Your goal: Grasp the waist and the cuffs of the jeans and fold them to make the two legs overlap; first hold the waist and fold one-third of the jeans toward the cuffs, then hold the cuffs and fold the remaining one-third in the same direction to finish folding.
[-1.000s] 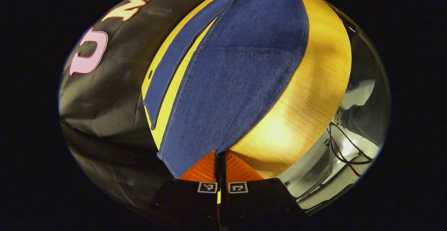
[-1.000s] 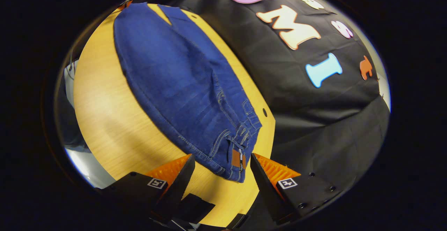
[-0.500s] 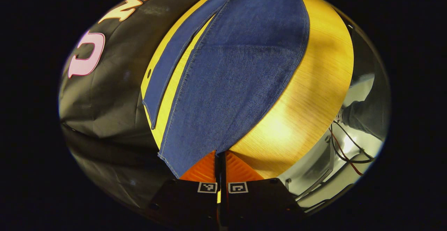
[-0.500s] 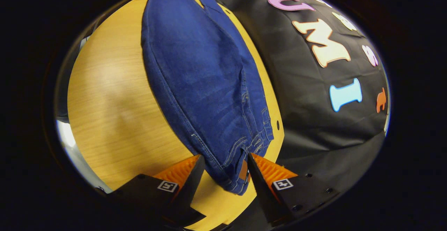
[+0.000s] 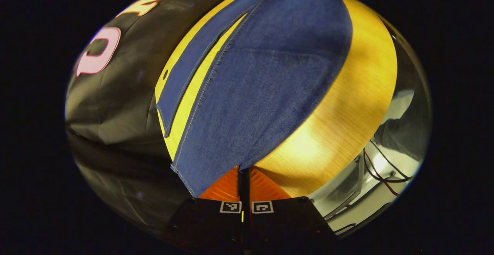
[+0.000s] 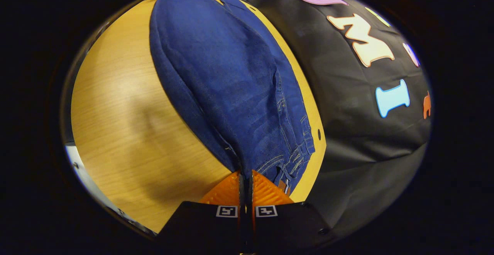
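Blue jeans point(image 5: 262, 77) lie stretched along a yellow wooden table point(image 5: 347, 104). In the left gripper view the near leg's cuff corner runs into my left gripper point(image 5: 244, 172), which is shut on it; the other leg point(image 5: 189, 70) lies flat by the table's far edge. In the right gripper view the jeans point(image 6: 227, 73) end at the waist point(image 6: 285, 162), with belt loops and a leather patch. My right gripper point(image 6: 245, 176) is shut on the waist's near corner, and the denim bunches slightly there.
The black cloth wall point(image 6: 359, 112) hangs right behind the table's far edge. A small hole point(image 6: 318, 134) marks the table near the waist. Cables point(image 5: 382, 166) and a shiny floor lie past the table's near side, beside a person's leg point(image 5: 401, 131).
My right gripper slid forward over the waist's near corner and went from wide open to shut on it. My left gripper stayed shut on the cuff, shifting only slightly.
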Demonstrator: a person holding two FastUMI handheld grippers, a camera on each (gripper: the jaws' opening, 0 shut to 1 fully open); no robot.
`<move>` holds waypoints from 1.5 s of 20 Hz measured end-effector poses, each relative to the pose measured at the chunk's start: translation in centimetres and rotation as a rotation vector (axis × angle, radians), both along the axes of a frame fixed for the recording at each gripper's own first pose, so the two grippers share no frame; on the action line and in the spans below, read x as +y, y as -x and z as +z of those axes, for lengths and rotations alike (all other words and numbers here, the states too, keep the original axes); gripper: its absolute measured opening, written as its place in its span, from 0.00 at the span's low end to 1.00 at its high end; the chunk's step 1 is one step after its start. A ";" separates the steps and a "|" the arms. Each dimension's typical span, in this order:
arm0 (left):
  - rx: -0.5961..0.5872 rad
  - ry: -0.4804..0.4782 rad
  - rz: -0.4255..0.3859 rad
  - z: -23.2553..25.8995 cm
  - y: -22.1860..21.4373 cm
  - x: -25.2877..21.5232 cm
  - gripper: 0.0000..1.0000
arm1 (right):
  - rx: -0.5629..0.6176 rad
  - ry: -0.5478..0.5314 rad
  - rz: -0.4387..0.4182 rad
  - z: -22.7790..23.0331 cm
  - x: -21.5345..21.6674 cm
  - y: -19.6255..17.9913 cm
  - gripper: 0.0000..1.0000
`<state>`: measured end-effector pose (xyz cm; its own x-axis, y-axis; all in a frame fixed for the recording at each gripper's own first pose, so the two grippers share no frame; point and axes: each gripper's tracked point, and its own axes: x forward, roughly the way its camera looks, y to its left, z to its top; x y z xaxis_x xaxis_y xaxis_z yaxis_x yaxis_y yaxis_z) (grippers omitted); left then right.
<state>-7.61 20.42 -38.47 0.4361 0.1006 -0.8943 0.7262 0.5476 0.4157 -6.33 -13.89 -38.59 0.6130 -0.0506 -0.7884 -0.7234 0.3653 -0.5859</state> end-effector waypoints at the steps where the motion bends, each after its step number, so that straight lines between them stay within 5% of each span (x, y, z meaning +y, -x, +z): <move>1: -0.003 0.026 0.039 0.1 -0.2 0.1 0.00 | -0.014 -0.015 -0.022 0.5 0.1 -0.3 0.02; 8: -0.069 0.066 0.161 4.0 -3.3 0.1 0.00 | -0.128 -0.070 -0.085 5.9 1.4 -4.0 0.03; 15: -0.194 0.124 0.248 9.5 -13.4 -0.4 0.00 | -0.245 -0.173 -0.198 10.6 2.0 -11.2 0.02; 23: -0.280 0.115 0.263 10.8 -23.1 -2.0 0.00 | -0.394 -0.270 -0.350 13.0 1.5 -19.4 0.02; 30: -0.331 0.206 0.387 9.6 -30.9 -3.5 0.00 | -0.453 -0.409 -0.526 10.1 1.7 -26.4 0.02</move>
